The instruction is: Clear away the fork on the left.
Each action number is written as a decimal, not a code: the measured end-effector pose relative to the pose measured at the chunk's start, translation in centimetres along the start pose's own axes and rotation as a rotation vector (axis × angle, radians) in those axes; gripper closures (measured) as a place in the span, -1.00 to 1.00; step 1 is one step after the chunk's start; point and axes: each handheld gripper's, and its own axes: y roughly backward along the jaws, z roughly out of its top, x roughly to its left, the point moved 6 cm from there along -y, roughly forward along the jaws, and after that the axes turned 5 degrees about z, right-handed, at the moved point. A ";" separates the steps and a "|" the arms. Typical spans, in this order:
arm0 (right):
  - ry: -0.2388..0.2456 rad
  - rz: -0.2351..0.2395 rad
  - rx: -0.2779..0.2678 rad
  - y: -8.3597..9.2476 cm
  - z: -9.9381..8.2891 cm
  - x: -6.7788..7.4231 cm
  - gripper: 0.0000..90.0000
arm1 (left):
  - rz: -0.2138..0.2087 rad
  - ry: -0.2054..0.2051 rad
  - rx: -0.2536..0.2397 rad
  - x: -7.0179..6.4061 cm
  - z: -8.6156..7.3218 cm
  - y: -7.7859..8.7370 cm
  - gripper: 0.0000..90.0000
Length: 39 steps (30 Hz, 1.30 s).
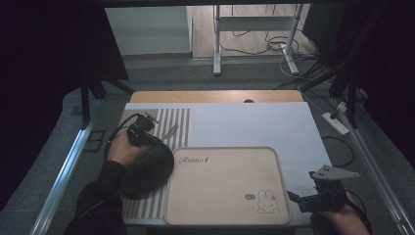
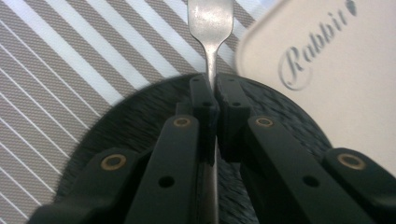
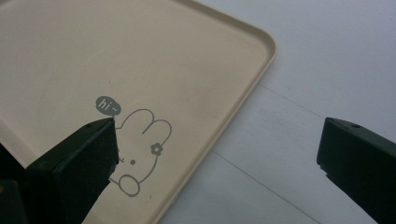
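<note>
One fork (image 2: 210,28) is gripped in the left gripper's (image 2: 212,100) jaws above the plate (image 2: 280,116); tray (image 3: 140,56) bare, right gripper (image 3: 217,144) open.

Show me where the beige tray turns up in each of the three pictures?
High view: tray lies low in the middle, right of the dark round mat.
Left gripper view: its corner with the word "Rabbit" sits at upper right.
Right gripper view: it covers the upper left, rabbit drawing at the lower left.
Shared landmark: the rabbit drawing, seen in the high and right gripper views.
</note>
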 end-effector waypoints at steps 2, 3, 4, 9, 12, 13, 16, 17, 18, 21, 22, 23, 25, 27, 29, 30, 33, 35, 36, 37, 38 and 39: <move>0.006 0.002 -0.001 0.0 0.0 0.1 -1.00 | -0.003 0.003 -0.006 -1.1 -0.4 0.3 0.92; 0.008 0.002 0.001 0.0 0.0 0.1 -1.00 | -0.003 0.003 -0.006 -1.1 -0.4 0.3 0.92; 0.008 0.002 0.001 0.0 0.0 0.1 -1.00 | -0.002 0.004 -0.011 -1.3 -0.5 0.5 0.92; 0.014 0.006 0.000 0.0 0.0 0.2 -1.00 | -0.019 0.024 -0.022 -2.9 -1.3 0.9 0.92; 0.019 0.006 0.002 0.0 0.0 0.2 -1.00 | -0.018 0.027 -0.008 -3.9 -1.9 0.9 0.92; 0.021 0.006 0.001 0.0 0.0 0.2 -1.00 | -0.019 0.029 -0.007 -4.2 -2.0 0.8 0.92; 0.029 0.007 0.003 0.0 0.0 0.3 -1.00 | -0.023 0.035 0.002 -5.1 -2.6 0.8 0.92; 0.032 0.007 0.004 0.0 0.0 0.3 -1.00 | -0.028 0.038 0.001 -5.4 -2.7 0.8 0.92; 0.032 0.007 0.004 0.0 0.0 0.3 -1.00 | -0.035 0.042 0.002 -5.8 -2.8 0.7 0.92; 0.035 0.008 0.003 0.0 0.0 0.3 -1.00 | -0.028 0.043 0.008 -7.0 -3.0 0.7 0.92; 0.038 0.010 0.003 0.0 0.0 0.4 -1.00 | -0.027 0.039 0.011 -7.4 -3.1 0.6 0.92; 0.038 0.010 0.003 0.0 0.0 0.4 -1.00 | -0.027 0.037 0.014 -7.9 -3.1 0.5 0.92; 0.043 0.012 0.008 0.0 0.0 0.4 -1.00 | -0.040 0.032 0.017 -9.1 -3.0 0.3 0.92; 0.044 0.011 0.008 0.0 0.0 0.4 -1.00 | -0.049 0.030 0.021 -9.5 -2.9 0.2 0.92; 0.046 0.011 0.009 0.0 0.0 0.4 -1.00 | -0.067 0.021 0.025 -10.3 -2.9 -0.1 0.92; 0.046 0.011 0.008 0.0 0.0 0.4 -1.00 | -0.072 0.023 0.027 -10.6 -2.8 -0.2 0.92; 0.049 0.011 0.011 -0.1 0.0 0.5 -1.00 | -0.094 0.026 0.024 -11.4 -2.6 -0.4 0.92; 0.050 0.012 0.011 -0.1 0.0 0.5 -1.00 | -0.106 0.030 0.017 -11.9 -2.4 -0.5 0.92; 0.051 0.012 0.013 -0.1 0.0 0.5 -1.00 | -0.111 0.031 0.014 -12.1 -2.3 -0.5 0.92; 0.051 0.012 0.013 -0.1 0.0 0.5 -1.00 | -0.115 0.032 0.010 -12.4 -2.2 -0.6 0.92; 0.051 0.012 0.013 -0.1 0.0 0.5 -1.00 | -0.119 0.034 0.011 -12.7 -2.1 -0.7 0.92; 0.054 0.010 0.016 -0.1 0.0 0.5 -1.00 | -0.124 0.033 0.015 -13.3 -1.9 -1.0 0.92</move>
